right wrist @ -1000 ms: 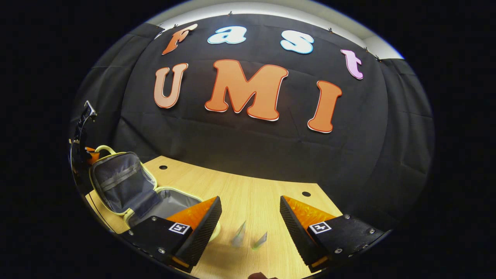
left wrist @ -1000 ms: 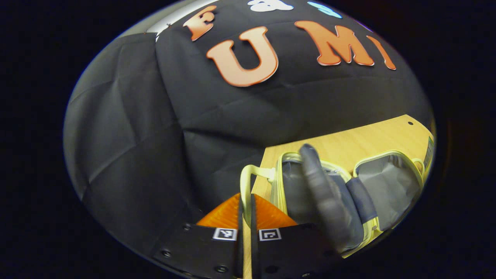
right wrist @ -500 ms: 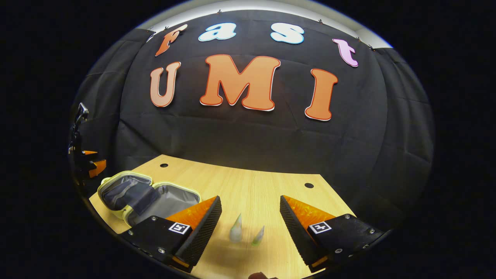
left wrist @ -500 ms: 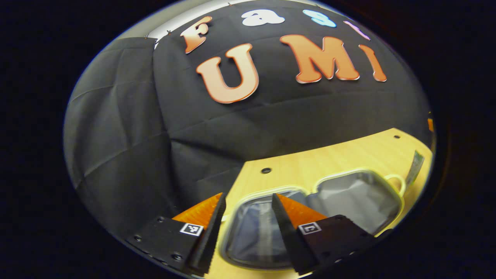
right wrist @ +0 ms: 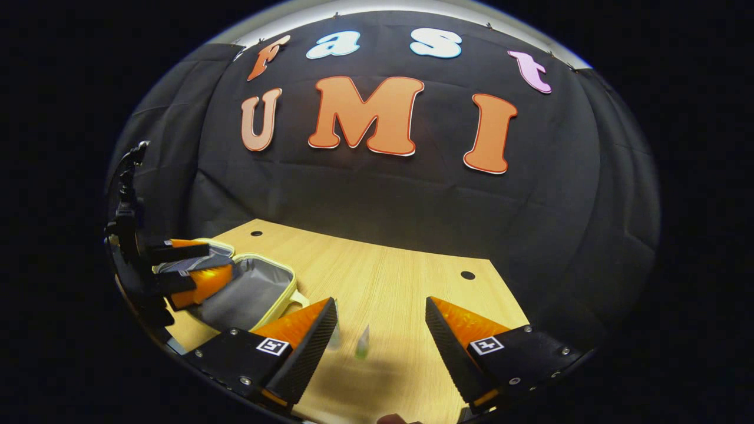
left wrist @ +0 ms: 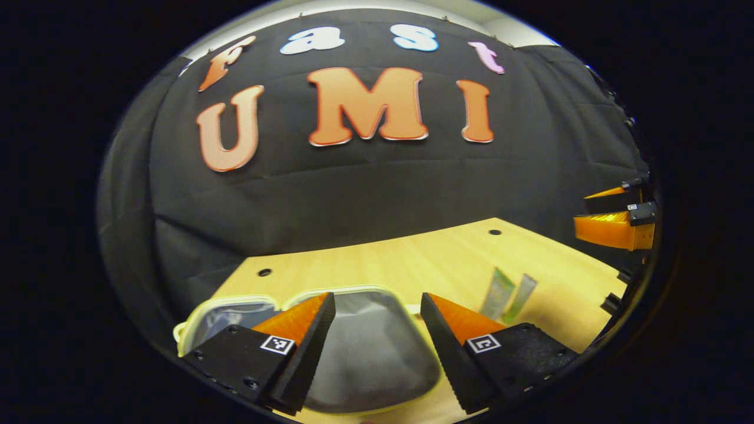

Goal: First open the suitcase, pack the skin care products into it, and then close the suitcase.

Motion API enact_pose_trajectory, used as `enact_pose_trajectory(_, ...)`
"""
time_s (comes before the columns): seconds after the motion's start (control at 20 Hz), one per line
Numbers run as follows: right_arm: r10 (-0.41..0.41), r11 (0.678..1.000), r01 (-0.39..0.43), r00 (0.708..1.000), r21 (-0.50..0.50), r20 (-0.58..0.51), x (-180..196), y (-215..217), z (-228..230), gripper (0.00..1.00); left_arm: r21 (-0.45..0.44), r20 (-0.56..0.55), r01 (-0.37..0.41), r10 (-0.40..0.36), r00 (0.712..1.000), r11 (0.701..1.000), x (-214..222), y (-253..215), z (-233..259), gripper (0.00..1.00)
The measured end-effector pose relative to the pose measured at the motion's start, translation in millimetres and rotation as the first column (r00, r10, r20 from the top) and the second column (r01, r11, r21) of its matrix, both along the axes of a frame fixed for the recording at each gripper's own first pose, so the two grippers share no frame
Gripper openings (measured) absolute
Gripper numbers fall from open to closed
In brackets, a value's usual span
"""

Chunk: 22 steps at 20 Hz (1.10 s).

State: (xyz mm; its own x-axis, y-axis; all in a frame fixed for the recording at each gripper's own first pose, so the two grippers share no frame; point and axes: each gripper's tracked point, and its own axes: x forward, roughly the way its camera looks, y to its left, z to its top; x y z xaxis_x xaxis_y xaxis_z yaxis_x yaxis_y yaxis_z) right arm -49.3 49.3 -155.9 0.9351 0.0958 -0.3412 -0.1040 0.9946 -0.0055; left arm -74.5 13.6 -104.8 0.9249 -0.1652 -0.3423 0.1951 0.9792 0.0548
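A: Grippers? The left gripper (left wrist: 377,347) hangs spread and empty over the open suitcase (left wrist: 365,353) at lower centre.

B: The right gripper (right wrist: 380,347), also apart, frames two skin care tubes (right wrist: 362,344) standing unpacked; packing and closing remain.

Left gripper (left wrist: 372,330), right gripper (right wrist: 378,335): black bodies w/ screws, square b/w coded tags.

Dim booth, overhead light, fisheye-bent edges, slight blur
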Motion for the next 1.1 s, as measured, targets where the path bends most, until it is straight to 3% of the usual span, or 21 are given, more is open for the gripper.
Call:
enact_pose_trajectory(0.3,0.008,1.0,-0.008,1.0,0.002,0.002,-4,-27,-17,0.96,-0.003,-0.042,0.174,-0.174,0.984,0.985,-9,-49,-25,0.91)
enact_pose_trajectory(0.55,-0.001,1.0,0.001,1.0,0.003,-0.011,-8,-35,-41,0.95,-0.03,-0.086,0.244,-0.246,0.965,0.969,-10,-69,-40,0.91)
enact_pose_trajectory(0.7,-0.002,1.0,0.002,1.0,-0.01,-0.012,-8,-40,-49,0.96,-0.042,-0.1,0.263,-0.266,0.959,0.964,-3,-83,-49,0.77)
enact_pose_trajectory(0.8,-0.005,1.0,0.005,1.0,-0.008,-0.015,-7,-42,-55,0.96,-0.059,-0.122,0.265,-0.27,0.955,0.962,-5,-86,-57,0.76)
enact_pose_trajectory(0.9,-0.003,1.0,0.003,1.0,-0.003,-0.021,-7,-43,-61,0.96,-0.071,-0.125,0.258,-0.265,0.956,0.964,1,-88,-60,0.47)
enact_pose_trajectory(1.1,0.021,1.0,-0.021,0.998,0.008,-0.063,-9,-40,-72,0.96,-0.081,-0.151,0.239,-0.249,0.957,0.968,-6,-82,-53,0.37)
